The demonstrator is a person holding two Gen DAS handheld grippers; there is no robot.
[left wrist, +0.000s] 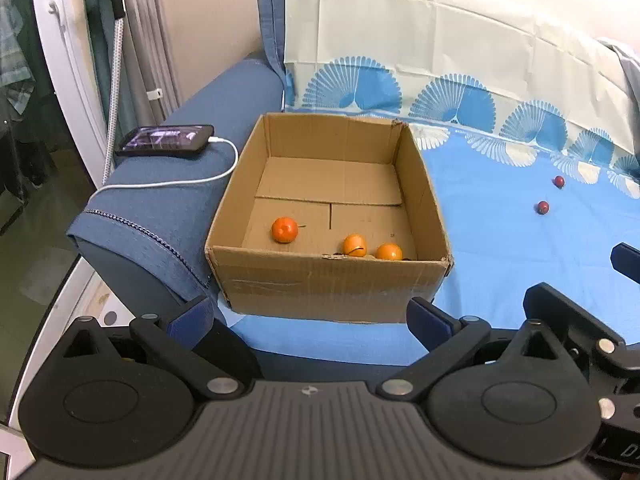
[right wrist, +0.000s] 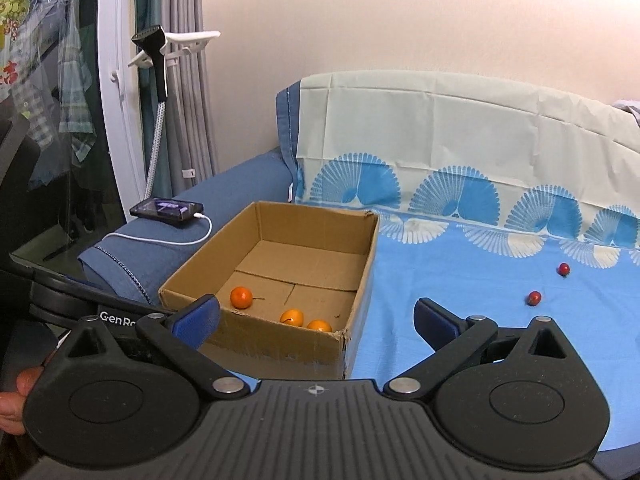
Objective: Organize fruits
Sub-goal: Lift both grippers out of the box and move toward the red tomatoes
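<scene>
An open cardboard box sits on the blue sheet at the sofa's left end. Three orange fruits lie inside: one at the left and two near the front wall. Two small red fruits lie on the sheet to the right. My left gripper is open and empty, just in front of the box. My right gripper is open and empty, behind the box's front right corner.
A phone on a white charging cable lies on the blue sofa armrest left of the box. The sofa back is draped with a patterned sheet. A garment steamer and curtains stand at the left.
</scene>
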